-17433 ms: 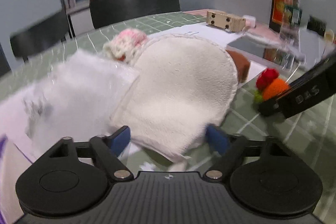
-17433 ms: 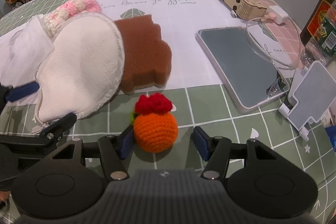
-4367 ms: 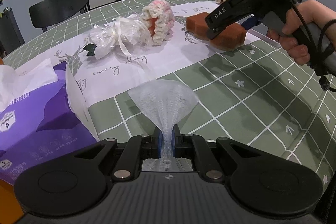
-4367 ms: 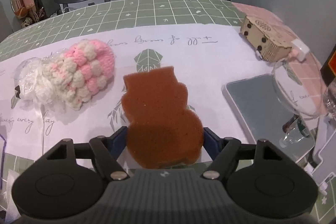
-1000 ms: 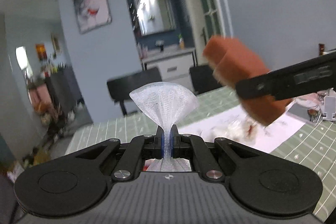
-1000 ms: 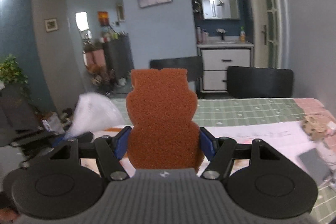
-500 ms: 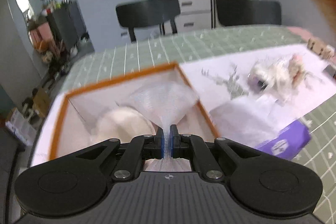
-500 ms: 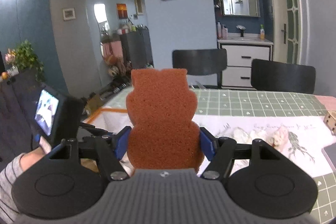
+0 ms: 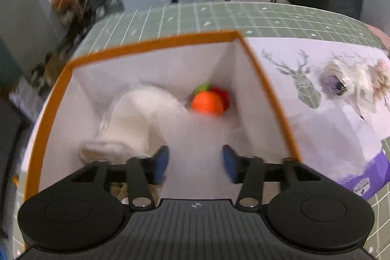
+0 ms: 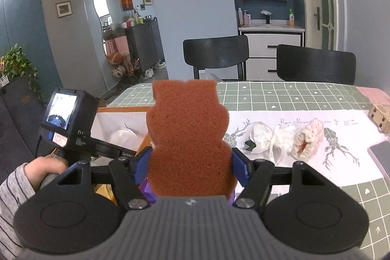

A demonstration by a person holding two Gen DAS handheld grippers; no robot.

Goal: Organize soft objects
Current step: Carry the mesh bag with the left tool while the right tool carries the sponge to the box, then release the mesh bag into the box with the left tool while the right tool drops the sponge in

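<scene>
We're hovering the left gripper (image 9: 195, 161), fingers spread, over the box (image 9: 151, 43); right gripper (image 10: 191, 168) is clamping the sponge (image 10: 189, 135) — we're aiming for the gap beside the orange ball (image 9: 207, 102).

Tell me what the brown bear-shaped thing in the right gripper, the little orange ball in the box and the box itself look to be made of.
Bear-shaped piece: open-cell foam sponge, matte and pitted with pores. Orange ball: probably crocheted yarn, fuzzy and dull, though blurred here. Box: apparently cardboard, thin stiff walls, plain white inside with an orange rim.

Even indoor light; motion-blurred left view, sharp right view, fisheye-bent edges.
</scene>
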